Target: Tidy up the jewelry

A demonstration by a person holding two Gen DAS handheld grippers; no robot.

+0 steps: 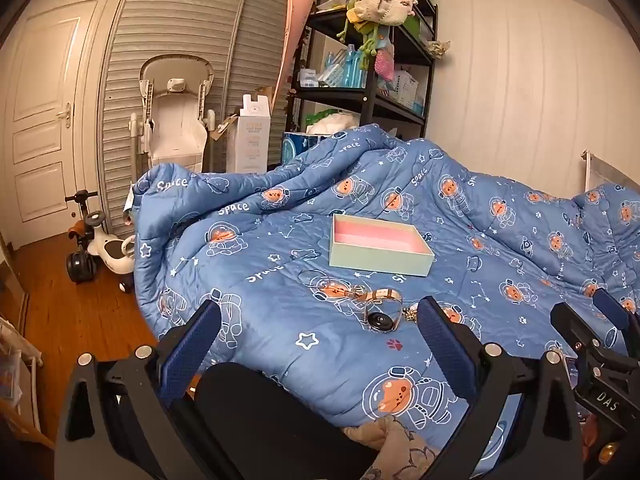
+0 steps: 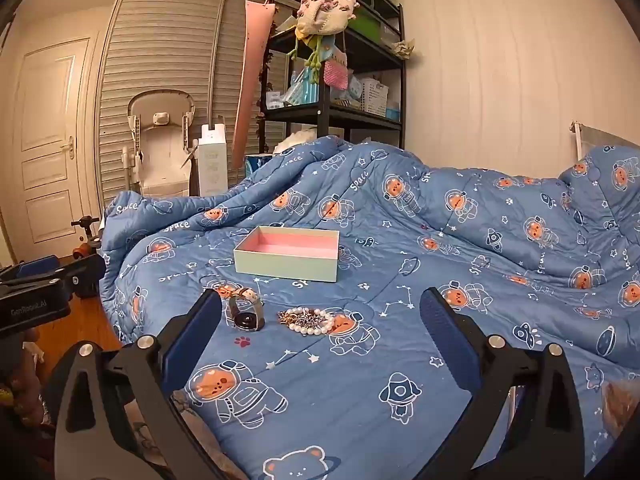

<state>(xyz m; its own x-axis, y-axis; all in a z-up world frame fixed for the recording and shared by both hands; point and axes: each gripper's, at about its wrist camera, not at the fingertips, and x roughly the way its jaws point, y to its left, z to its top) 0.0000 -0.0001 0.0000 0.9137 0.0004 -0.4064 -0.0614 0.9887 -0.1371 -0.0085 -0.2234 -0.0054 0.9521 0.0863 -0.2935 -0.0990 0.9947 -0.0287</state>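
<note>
Bedding is taking up most of both views — a blue quilt (image 2: 440, 240) printed with astronaut bears is spreading across the bed and carrying everything the task concerns. On it, toward the far side, a pale green box (image 2: 288, 264) with a pink lining is sitting open, and as far as its visible interior shows, it is holding nothing. Nearer the cameras, a watch (image 2: 247, 310) is lying on its side, and just beside it, to the right, a tangle of pearl bracelet and chain (image 2: 308, 320) is resting on the fabric; both are lying well short of the box. So the sorting appears to be only beginning — every piece seems yet to be moved. The left hand-held gripper (image 1: 320, 332) is hovering with jaws spread wide and nothing between them, just short of the watch, and the right hand-held gripper (image 2: 320, 328) is likewise gaping empty in front of the pearls.
</note>
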